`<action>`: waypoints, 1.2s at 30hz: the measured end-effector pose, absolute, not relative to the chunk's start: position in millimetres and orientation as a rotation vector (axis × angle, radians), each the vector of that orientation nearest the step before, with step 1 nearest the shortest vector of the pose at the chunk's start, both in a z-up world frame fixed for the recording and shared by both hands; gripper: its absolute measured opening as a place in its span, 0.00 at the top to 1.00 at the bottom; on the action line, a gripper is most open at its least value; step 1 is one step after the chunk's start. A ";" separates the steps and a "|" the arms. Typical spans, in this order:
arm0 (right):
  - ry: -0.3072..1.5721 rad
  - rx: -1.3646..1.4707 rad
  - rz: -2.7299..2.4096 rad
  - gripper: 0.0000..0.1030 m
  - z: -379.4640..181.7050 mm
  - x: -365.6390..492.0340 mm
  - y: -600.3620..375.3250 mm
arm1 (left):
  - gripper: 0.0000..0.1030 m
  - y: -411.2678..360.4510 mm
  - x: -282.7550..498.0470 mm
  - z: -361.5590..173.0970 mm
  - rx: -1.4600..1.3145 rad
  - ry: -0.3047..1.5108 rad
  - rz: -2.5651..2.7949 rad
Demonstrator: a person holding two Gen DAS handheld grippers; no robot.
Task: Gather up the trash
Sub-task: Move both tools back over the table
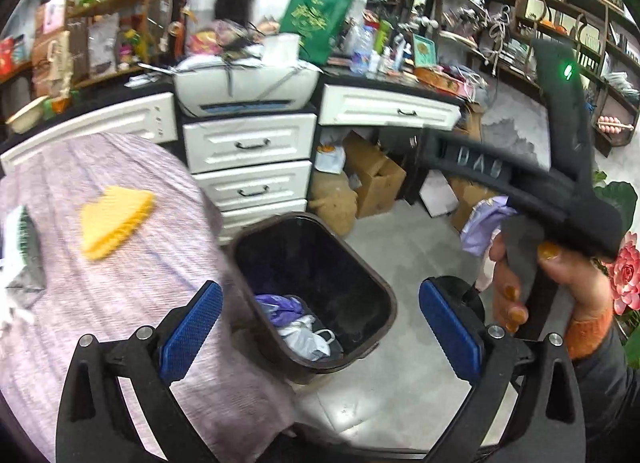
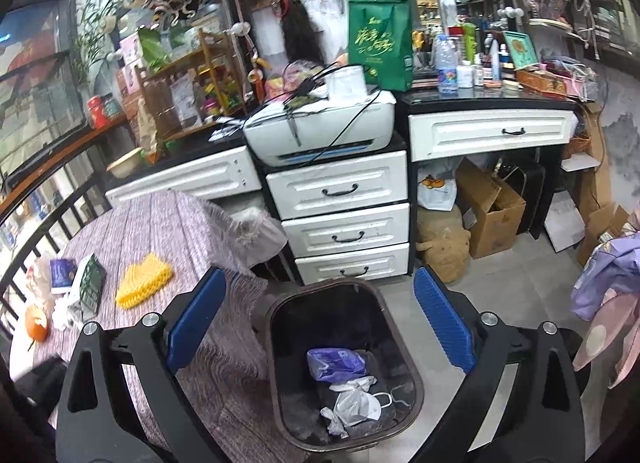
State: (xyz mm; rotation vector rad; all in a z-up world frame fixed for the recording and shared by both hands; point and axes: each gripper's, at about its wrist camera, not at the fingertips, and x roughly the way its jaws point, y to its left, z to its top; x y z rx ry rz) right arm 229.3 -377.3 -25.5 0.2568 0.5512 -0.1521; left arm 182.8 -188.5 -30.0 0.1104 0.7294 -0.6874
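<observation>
Both grippers were held over the brown bin [image 2: 346,375], which stood on the floor just beside the table draped in a striped cloth [image 2: 160,231]. The left gripper [image 1: 320,337] was spread wide with nothing between its blue pads, and the right gripper [image 2: 320,319] was likewise released and empty. In the bin a purple wrapper [image 2: 336,363] and a crumpled white mask [image 2: 356,403] were already lying at the bottom. The trash not yet collected was seen on the table: a yellow foam net [image 2: 144,281], a small box [image 2: 90,283], a blue packet [image 2: 62,273], some white tissue [image 2: 60,313] and an orange peel [image 2: 37,323], all well apart from the bin. The step in hand was judged to be the reach back to the table for the next piece. It would best be done with one gripper only, the nearest and softest item, the foam net, being taken first. The pads should be brought down around its middle and closed gently, since the net would flatten easily. The cloth should not be pinched along with it, as a snag could drag the other items off. The bin should be left where it stood, so that each drop would be short.
</observation>
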 end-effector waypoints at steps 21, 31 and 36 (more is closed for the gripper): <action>0.687 0.047 0.174 0.09 -45.1 249.2 -249.6 | 0.05 -0.7 188.4 -38.5 -0.050 0.737 -0.294; 0.723 0.003 0.275 0.09 -48.7 264.6 -193.4 | 0.05 92.3 191.4 -43.2 -0.029 0.725 -0.066; 0.732 -0.010 0.298 0.09 -49.4 269.3 -178.5 | 0.05 132.5 211.5 -46.0 0.054 0.731 0.066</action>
